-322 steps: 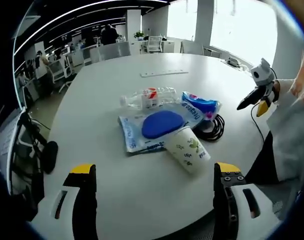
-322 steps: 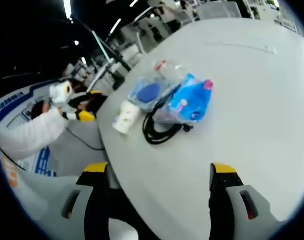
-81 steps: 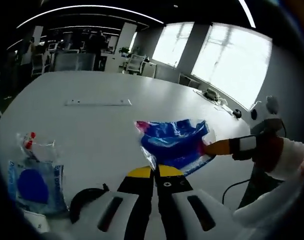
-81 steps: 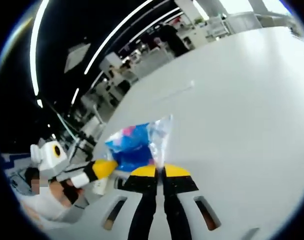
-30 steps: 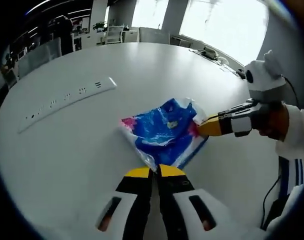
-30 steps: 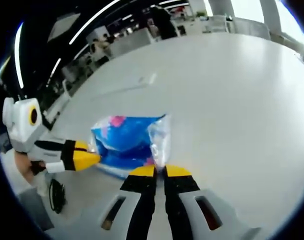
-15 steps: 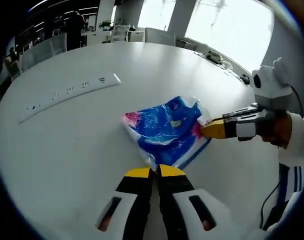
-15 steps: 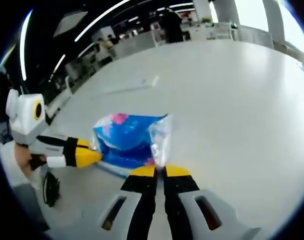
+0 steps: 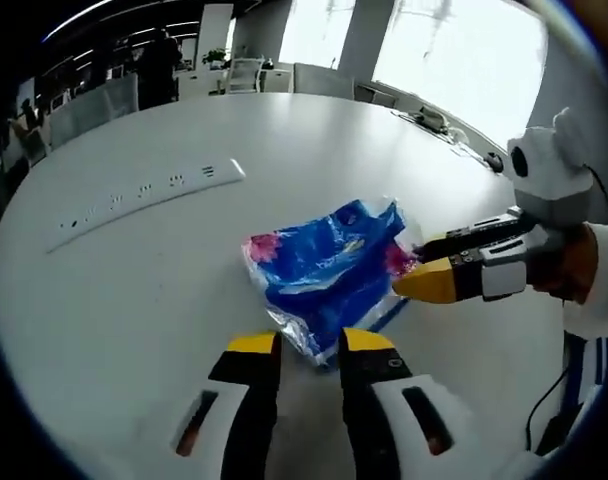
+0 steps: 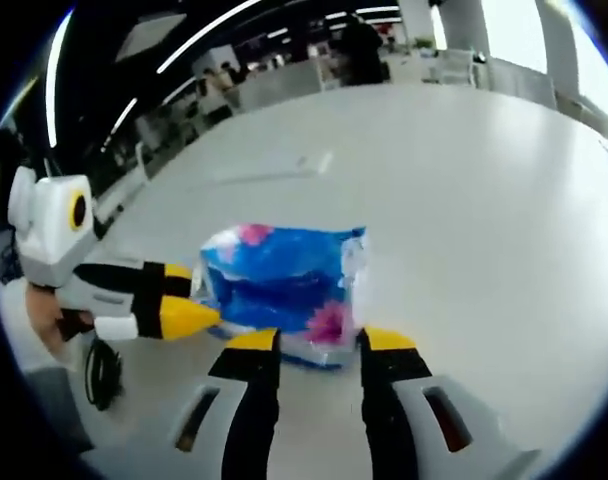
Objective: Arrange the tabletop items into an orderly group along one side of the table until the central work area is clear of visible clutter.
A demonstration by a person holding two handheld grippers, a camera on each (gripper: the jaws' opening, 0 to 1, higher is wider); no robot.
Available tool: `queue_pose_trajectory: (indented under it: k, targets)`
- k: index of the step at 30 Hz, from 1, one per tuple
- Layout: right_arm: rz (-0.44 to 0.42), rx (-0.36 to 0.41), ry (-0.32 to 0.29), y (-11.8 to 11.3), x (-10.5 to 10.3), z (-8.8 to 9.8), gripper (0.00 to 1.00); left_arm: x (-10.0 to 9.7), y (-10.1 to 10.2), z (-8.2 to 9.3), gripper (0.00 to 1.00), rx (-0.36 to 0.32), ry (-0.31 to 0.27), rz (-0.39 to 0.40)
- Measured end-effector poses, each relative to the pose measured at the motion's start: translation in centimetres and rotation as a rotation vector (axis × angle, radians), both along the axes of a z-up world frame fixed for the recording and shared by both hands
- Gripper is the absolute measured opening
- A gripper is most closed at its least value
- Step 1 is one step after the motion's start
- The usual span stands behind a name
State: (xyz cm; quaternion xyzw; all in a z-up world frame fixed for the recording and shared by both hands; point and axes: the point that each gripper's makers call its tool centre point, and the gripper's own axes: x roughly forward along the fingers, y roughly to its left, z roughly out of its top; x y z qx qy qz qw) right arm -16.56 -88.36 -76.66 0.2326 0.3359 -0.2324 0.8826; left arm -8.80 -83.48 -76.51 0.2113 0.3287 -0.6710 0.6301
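A blue and pink plastic pack (image 9: 324, 265) lies on the white round table (image 9: 134, 300). My left gripper (image 9: 311, 345) stands open at the pack's near edge, whose clear plastic corner sits between the spread jaws. From the right, my right gripper (image 9: 434, 265) reaches to the pack's other side, with its fingers parted. In the right gripper view the same pack (image 10: 279, 275) lies just ahead of the open right gripper (image 10: 319, 345). There the left gripper (image 10: 179, 298) comes in from the left, open, its yellow tips beside the pack.
A long white power strip (image 9: 144, 195) lies on the table beyond the pack. A black cable coil (image 10: 102, 375) sits near the table edge at the left. A person's hand and sleeve (image 9: 584, 280) hold the right gripper. Office chairs and desks stand past the table.
Both grippers were shut on opposite edges of the pack half a second ago. Now both have opened and the pack rests on the table between them.
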Motion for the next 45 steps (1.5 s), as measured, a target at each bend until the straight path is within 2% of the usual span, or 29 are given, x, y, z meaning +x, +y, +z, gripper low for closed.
queue_pose_trajectory:
  k: [2,6,8,10,13,18,22,24,30,32,35,37,40,45]
  targets:
    - [-0.010,0.007,-0.003,0.1,-0.1,0.1,0.36,0.1,0.1,0.3,0.25,-0.005,-0.001,0.011]
    - [-0.019,-0.030,0.020,0.1,-0.8,0.6,0.47,0.5,0.5,0.8,0.32,-0.022,0.005,0.037]
    - [-0.012,-0.023,0.007,0.4,-1.1,1.0,0.50,0.7,0.8,1.4,0.39,-0.042,-0.004,0.048]
    - [-0.017,-0.009,-0.023,0.9,-1.4,1.6,0.55,0.9,1.3,1.9,0.51,-0.058,0.000,0.059]
    - [-0.009,-0.021,-0.044,1.6,-1.9,2.5,0.58,1.0,2.1,2.8,0.59,-0.082,0.009,0.070]
    - [0.000,-0.013,-0.087,3.1,-2.7,4.3,0.62,0.9,3.8,4.5,0.62,-0.112,0.026,0.078]
    - [0.005,-0.013,-0.122,4.5,-3.5,5.8,0.61,0.5,5.5,6.9,0.66,-0.182,0.055,0.078]
    - [0.005,-0.014,-0.138,5.2,-3.9,6.5,0.62,0.5,6.4,7.7,0.66,-0.197,0.042,0.065]
    - [0.002,-0.013,-0.184,7.3,-4.4,8.1,0.60,-0.5,8.7,10.9,0.66,-0.274,-0.029,-0.049]
    - [0.006,-0.015,-0.191,8.1,-4.5,8.3,0.60,-0.8,9.3,12.1,0.66,-0.310,-0.032,-0.064]
    - [0.011,-0.011,-0.198,9.3,-4.8,8.5,0.60,-1.0,10.2,13.5,0.66,-0.347,-0.023,-0.067]
    - [0.016,-0.009,-0.202,10.0,-4.9,8.6,0.60,-1.0,10.8,14.6,0.66,-0.373,-0.046,-0.071]
    - [0.023,-0.008,-0.209,10.8,-5.1,8.8,0.60,-0.9,11.5,15.7,0.66,-0.407,-0.050,-0.066]
    - [0.022,-0.005,-0.217,11.7,-5.8,9.3,0.60,-0.5,12.2,16.5,0.66,-0.431,-0.058,-0.046]
